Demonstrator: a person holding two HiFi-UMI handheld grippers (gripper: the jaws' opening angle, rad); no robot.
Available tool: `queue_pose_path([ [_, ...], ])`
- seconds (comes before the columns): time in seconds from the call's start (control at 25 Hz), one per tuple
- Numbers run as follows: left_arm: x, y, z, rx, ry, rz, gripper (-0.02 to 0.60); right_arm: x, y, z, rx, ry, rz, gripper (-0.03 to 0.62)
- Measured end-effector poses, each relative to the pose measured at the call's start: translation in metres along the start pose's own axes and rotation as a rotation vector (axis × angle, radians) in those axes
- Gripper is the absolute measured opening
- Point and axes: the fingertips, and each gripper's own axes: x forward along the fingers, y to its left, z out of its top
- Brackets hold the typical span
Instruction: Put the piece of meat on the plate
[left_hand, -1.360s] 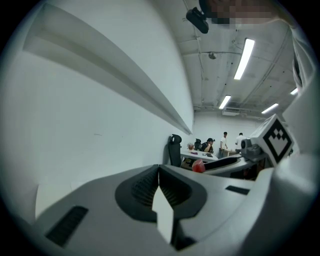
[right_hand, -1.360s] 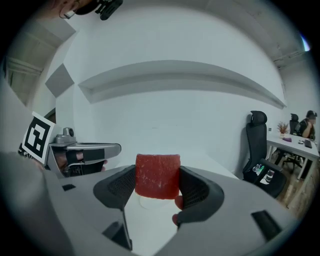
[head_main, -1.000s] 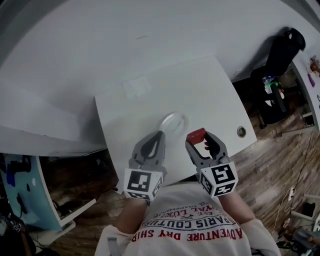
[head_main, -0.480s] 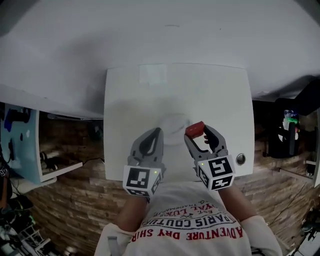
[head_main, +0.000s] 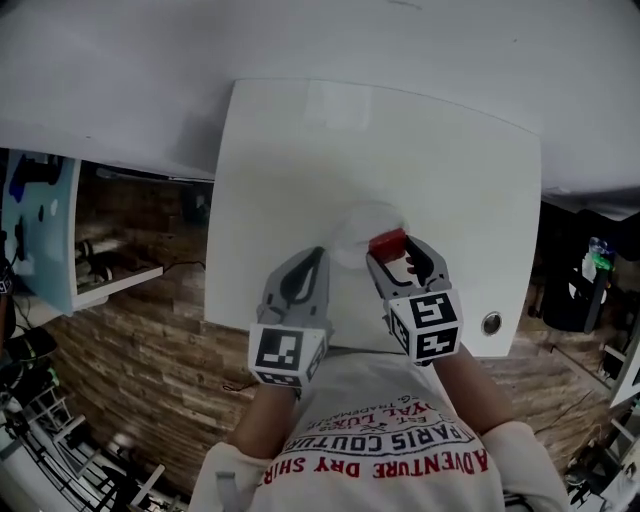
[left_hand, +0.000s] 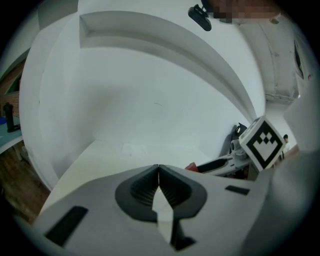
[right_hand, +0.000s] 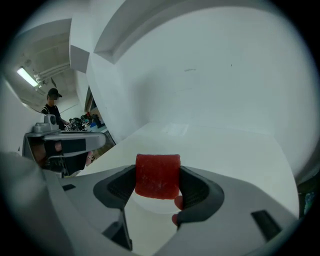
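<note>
Treat the small red piece of meat (right_hand: 157, 176), pinched by its side faces in the right hand-held gripper (head_main: 392, 256) just over the plate (head_main: 352, 232), as light, soft, probably slick, and leave the closed, empty left hand-held gripper (left_hand: 158, 172) idle.

Matt table (head_main: 290, 170), grainy meat (right_hand: 157, 176), seemingly glossy plate (head_main: 352, 226).

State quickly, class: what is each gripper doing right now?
Left gripper: closed, holding nothing.
Right gripper: closed on the red piece of meat.
</note>
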Motion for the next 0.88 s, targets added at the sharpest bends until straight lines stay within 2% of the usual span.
queue_pose_path([
  [0.2, -0.003, 0.008, -0.028, -0.049, 0.047, 0.004, 0.008, 0.030, 0.005, -0.028, -0.005, 0.094, -0.007, 0.277],
  [0.44, 0.000, 0.020, -0.045, -0.082, 0.074, 0.009, 0.008, 0.060, -0.001, -0.045, 0.003, 0.161, -0.037, 0.276],
  [0.88, 0.012, 0.030, -0.050, -0.066, 0.076, -0.016, 0.008, 0.082, 0.002, -0.057, -0.035, 0.246, -0.059, 0.276],
])
